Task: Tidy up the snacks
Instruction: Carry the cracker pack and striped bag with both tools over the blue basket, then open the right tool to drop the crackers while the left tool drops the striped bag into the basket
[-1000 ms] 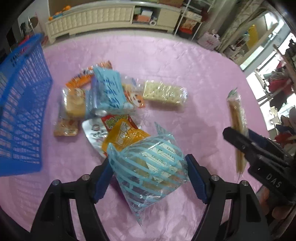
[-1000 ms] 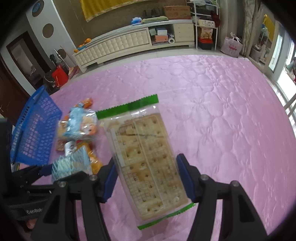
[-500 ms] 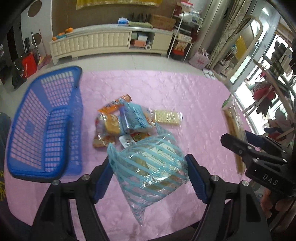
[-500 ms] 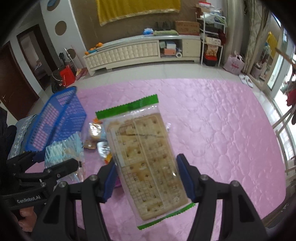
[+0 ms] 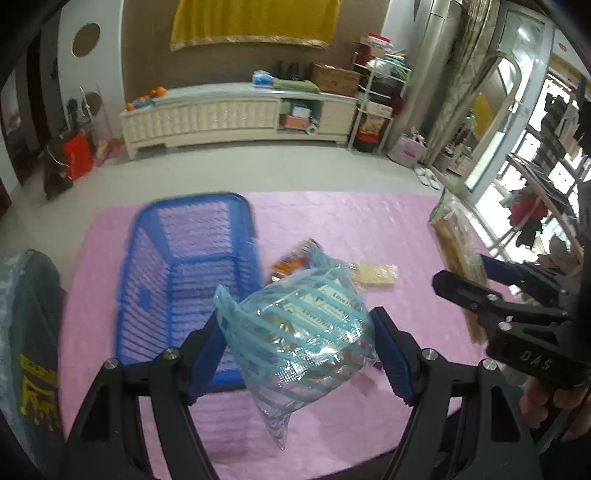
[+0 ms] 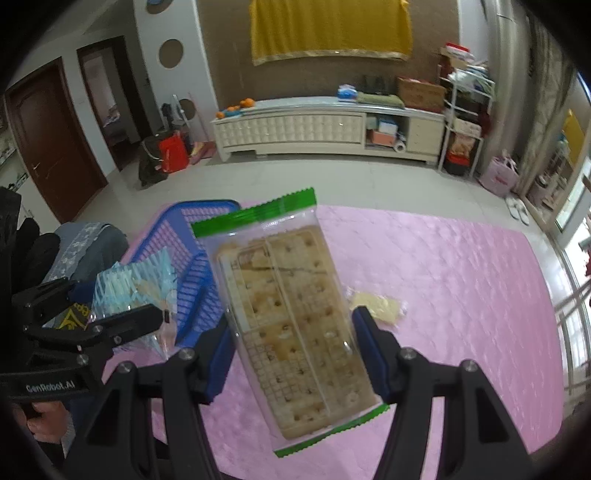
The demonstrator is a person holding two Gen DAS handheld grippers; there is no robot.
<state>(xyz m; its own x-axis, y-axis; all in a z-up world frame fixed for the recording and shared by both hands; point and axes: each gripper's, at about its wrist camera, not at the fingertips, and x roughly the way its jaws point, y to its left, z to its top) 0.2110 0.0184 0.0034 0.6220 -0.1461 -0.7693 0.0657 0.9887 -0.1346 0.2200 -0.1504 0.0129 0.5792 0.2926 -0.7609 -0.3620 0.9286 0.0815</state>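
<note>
Above the pink-covered table (image 5: pixel 369 221), a blue-striped snack bag (image 5: pixel 299 332) was held clamped in the left gripper (image 5: pixel 299 354) and a cracker pack (image 6: pixel 291 325) in the right gripper (image 6: pixel 293 354), seemingly mid-carry, with lowering into the blue basket (image 5: pixel 192 258) at the left edge judged next.

Cream cabinet (image 6: pixel 295 127) against wall, yellow cloth (image 6: pixel 328 27) above; brown door (image 6: pixel 48 147) left.

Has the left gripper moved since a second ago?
Yes. The left gripper, shut on the striped bag, has risen and pulled back: the basket and the whole pink table now show below it, smaller than before.
</note>
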